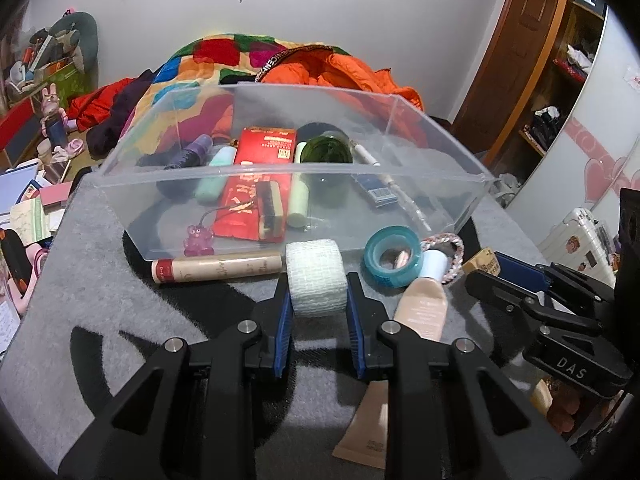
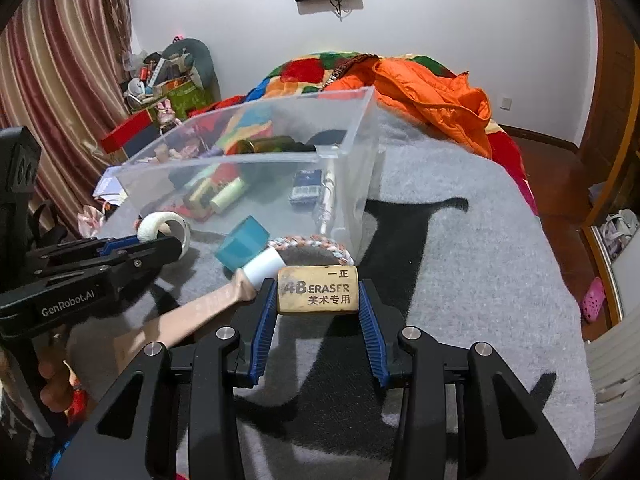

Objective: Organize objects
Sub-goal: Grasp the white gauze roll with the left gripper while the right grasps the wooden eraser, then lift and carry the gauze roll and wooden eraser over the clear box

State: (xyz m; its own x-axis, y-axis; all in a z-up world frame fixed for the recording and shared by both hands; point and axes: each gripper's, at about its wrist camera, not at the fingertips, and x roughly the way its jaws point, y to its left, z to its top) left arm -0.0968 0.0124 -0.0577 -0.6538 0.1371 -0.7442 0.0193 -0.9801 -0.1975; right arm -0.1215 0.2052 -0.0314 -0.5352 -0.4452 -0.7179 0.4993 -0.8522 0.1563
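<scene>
My left gripper (image 1: 318, 292) is shut on a white gauze roll (image 1: 316, 276), just in front of the clear plastic bin (image 1: 280, 172); the roll also shows in the right wrist view (image 2: 164, 226). My right gripper (image 2: 318, 294) is shut on a tan 4B eraser (image 2: 318, 290) on the grey blanket (image 2: 460, 280). The bin (image 2: 352, 148) holds a red packet (image 1: 256, 184), a green jar (image 1: 326, 152) and several small items. A teal tape roll (image 1: 394, 258), a beige tube with a white cap (image 1: 424, 304) and a braided ring (image 1: 452, 246) lie in front of the bin.
A long beige stick with a red end (image 1: 216, 270) lies by the bin's front wall. An orange jacket (image 2: 436, 96) and a colourful quilt (image 1: 224, 60) lie behind the bin. Cluttered books and boxes (image 1: 28, 208) sit to the left. A person's hand (image 2: 56, 384) holds the left gripper.
</scene>
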